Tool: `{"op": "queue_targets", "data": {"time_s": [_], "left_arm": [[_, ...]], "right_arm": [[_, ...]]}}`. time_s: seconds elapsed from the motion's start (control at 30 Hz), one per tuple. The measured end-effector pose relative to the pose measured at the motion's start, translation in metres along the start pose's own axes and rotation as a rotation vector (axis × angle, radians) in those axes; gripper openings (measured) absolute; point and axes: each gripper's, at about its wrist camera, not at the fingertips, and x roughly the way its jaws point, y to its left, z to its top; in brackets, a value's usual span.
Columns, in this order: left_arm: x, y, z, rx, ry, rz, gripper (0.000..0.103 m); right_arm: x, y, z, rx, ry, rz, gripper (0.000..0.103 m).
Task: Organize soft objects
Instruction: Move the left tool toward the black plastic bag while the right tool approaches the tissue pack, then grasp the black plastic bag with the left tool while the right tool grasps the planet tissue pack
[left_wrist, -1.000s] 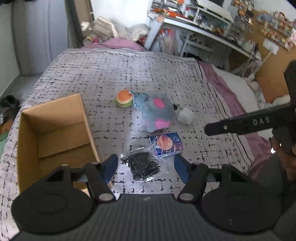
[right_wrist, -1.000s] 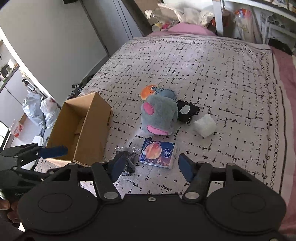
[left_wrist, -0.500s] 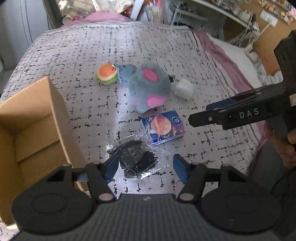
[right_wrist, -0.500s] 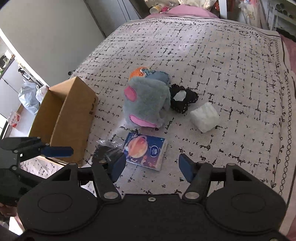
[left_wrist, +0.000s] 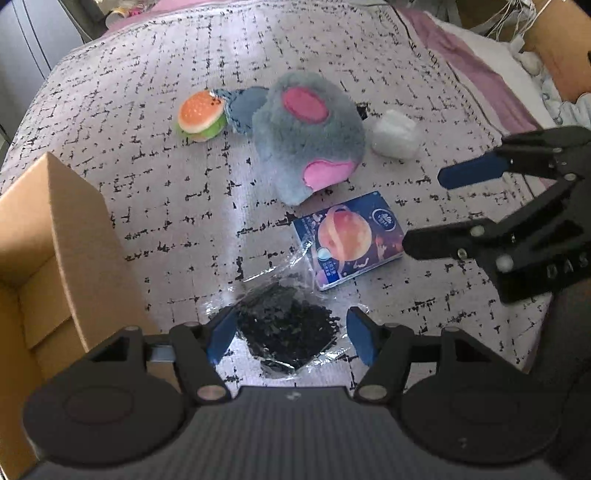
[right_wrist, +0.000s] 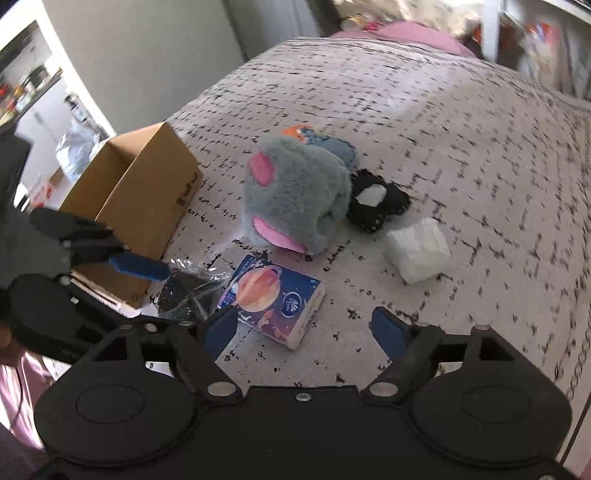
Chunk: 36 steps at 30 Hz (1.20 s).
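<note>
A fluffy gray plush (left_wrist: 308, 138) with pink patches lies on the bed (left_wrist: 147, 92). Left tongs (left_wrist: 288, 336) gape; right tongs (right_wrist: 304, 328) have just spread, nothing gripped.

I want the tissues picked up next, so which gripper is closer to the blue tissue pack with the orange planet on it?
Right. The right gripper hangs open just over the blue tissue pack; the left gripper straddles the clear bag of black pieces beside it.
</note>
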Motion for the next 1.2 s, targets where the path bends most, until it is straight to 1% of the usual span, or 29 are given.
{"op": "queue_targets", "data": {"time_s": [0.17,0.33,0.4,0.47,0.6,0.7,0.77,0.83,0.87,0.9,1.07,1.2], "left_arm": [[0.008,-0.002,0.006,0.009,0.023,-0.002,0.069],[0.015,0.005,0.009,-0.014,0.034,-0.009,0.069],[0.014,0.007,0.009,-0.033,0.009,-0.020,0.066],[0.012,0.005,0.009,-0.016,-0.007,-0.021,0.063],[0.010,0.006,0.008,-0.021,-0.027,-0.023,0.058],[0.005,0.006,0.007,-0.016,-0.050,-0.020,0.053],[0.003,0.006,0.006,-0.014,-0.062,-0.009,0.037],[0.000,0.011,0.005,-0.037,-0.075,-0.027,0.035],[-0.001,0.013,0.004,-0.043,-0.081,-0.033,0.034],[-0.002,0.014,0.003,-0.047,-0.088,-0.036,0.033],[-0.011,0.012,-0.001,-0.050,-0.123,-0.039,0.029],[-0.021,0.010,-0.004,-0.055,-0.162,-0.047,0.029]], "right_arm": [[0.013,0.005,-0.002,-0.095,0.018,-0.003,0.084],[0.020,0.012,-0.004,-0.220,0.009,-0.034,0.084],[0.022,0.015,-0.003,-0.270,0.001,-0.046,0.084],[0.025,0.017,-0.003,-0.318,-0.010,-0.052,0.084],[0.032,0.019,-0.003,-0.345,-0.013,-0.024,0.084],[0.035,0.024,-0.006,-0.385,-0.015,-0.023,0.084],[0.037,0.026,-0.008,-0.395,-0.023,-0.033,0.084],[0.039,0.027,-0.008,-0.384,-0.031,-0.039,0.080],[0.040,0.026,-0.008,-0.366,-0.022,-0.040,0.073],[0.042,0.025,-0.008,-0.348,-0.007,-0.034,0.063],[0.032,0.028,-0.012,-0.331,-0.009,-0.046,0.061],[0.018,0.024,-0.014,-0.269,-0.018,-0.086,0.061]]}}
